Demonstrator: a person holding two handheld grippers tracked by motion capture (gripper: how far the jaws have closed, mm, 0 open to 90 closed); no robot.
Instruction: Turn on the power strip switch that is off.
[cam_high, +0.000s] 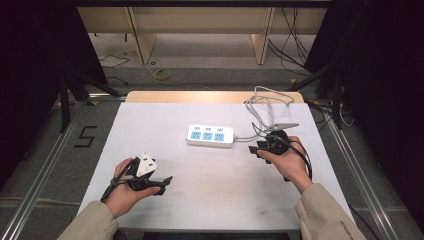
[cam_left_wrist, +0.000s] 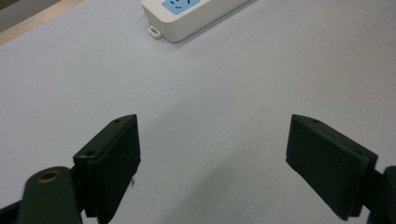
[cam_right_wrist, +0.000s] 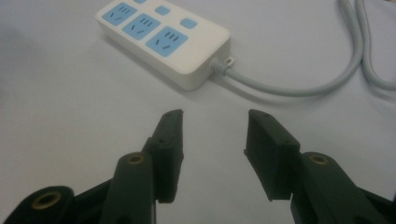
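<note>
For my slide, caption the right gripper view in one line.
Open right gripper, nothing between its jaws, faces a white three-socket power strip on the table.

Table (cam_high: 165, 210), white-covered, wooden strip along far edge. White power strip (cam_high: 210, 135) flat near middle, three blue sockets up. Grey cable (cam_high: 265, 102) from strip's right end, coiled beyond it toward far right corner.

white table cover (cam_high: 200, 170), wooden bench (cam_high: 200, 20)
</note>
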